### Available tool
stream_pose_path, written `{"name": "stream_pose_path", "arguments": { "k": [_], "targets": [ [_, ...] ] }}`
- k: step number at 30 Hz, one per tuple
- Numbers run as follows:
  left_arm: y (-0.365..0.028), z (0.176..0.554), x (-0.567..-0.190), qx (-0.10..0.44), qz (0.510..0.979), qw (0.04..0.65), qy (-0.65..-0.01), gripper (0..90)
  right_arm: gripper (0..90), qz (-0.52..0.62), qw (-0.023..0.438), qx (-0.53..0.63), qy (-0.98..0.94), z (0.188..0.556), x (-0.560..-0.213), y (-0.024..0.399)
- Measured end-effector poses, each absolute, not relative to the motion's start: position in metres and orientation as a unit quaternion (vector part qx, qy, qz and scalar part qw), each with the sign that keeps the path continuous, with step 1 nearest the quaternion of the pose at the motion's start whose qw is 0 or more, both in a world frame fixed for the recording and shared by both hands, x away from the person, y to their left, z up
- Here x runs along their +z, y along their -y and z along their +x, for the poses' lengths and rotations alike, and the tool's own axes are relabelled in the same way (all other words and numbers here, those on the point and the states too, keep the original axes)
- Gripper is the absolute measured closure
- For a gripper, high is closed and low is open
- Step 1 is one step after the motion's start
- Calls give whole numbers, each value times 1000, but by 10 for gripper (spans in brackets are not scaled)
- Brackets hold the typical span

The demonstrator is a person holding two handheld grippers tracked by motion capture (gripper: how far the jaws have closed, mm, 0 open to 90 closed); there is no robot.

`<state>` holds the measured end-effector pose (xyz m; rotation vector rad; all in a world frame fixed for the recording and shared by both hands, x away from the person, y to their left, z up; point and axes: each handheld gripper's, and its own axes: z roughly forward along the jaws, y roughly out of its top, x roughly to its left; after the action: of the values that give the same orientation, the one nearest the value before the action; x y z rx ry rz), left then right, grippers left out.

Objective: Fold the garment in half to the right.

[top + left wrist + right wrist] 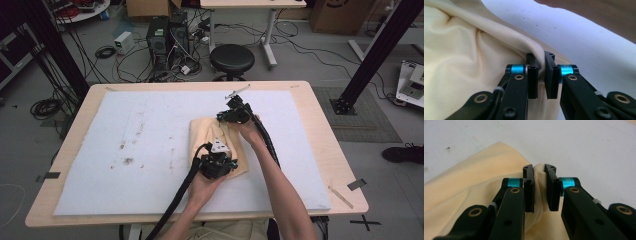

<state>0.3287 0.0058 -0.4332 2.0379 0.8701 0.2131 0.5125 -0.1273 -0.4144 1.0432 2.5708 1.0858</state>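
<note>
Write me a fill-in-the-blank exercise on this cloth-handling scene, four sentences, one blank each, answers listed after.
1. Both grippers are shut on the pale ____ cloth.
2. The cloth lies on a ____ foam pad that covers the wooden table.
3. In the high view, the right gripper holds the cloth edge ____ from the person than the left gripper does.
4. On the floor beyond the table stands a round black ____.

Missing words: yellow; white; farther; stool

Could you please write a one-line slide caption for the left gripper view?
Left gripper pinching a fold of cream cloth above the white mat.
</note>
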Motion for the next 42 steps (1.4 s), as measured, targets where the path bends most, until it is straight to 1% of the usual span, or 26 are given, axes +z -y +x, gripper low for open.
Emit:
{"name": "stream_pose_path", "arguments": {
  "k": [6, 10, 14, 15, 17, 19, 21, 22, 27, 32, 35, 37, 42],
  "targets": [
    [-2, 329, -437, 86, 827, 433, -350, 826, 786, 360, 78, 361, -857, 513, -421, 134],
    [-2, 328, -436, 85, 824, 440, -345, 825, 777, 362, 75, 364, -855, 512, -419, 139],
    [-3, 329, -439, 79, 824, 441, -346, 817, 716, 374, 77, 369, -847, 510, -415, 146],
    [-4, 328, -438, 76, 823, 444, -346, 802, 699, 375, 80, 375, -844, 510, -413, 148],
    [-10, 325, -435, 68, 817, 460, -341, 719, 682, 383, 91, 384, -835, 507, -407, 152],
    [-16, 320, -430, 75, 811, 469, -340, 659, 682, 386, 101, 396, -827, 504, -400, 155],
    [-23, 317, -426, 83, 801, 482, -346, 612, 682, 385, 104, 407, -821, 500, -394, 156],
    [-27, 316, -423, 86, 795, 487, -350, 605, 682, 384, 105, 406, -823, 498, -392, 155],
    [-39, 317, -416, 98, 787, 492, -359, 596, 688, 382, 112, 379, -835, 500, -401, 152],
    [-36, 317, -419, 94, 792, 487, -357, 598, 704, 428, 101, 350, -827, 510, -424, 170],
    [-26, 318, -423, 92, 799, 478, -353, 601, 691, 446, 81, 365, -813, 514, -438, 186],
    [-20, 318, -424, 97, 801, 472, -354, 608, 668, 457, 69, 378, -802, 515, -441, 192],
    [-8, 321, -428, 98, 812, 454, -353, 619, 654, 448, 95, 369, -809, 511, -434, 189]
  ]
}}
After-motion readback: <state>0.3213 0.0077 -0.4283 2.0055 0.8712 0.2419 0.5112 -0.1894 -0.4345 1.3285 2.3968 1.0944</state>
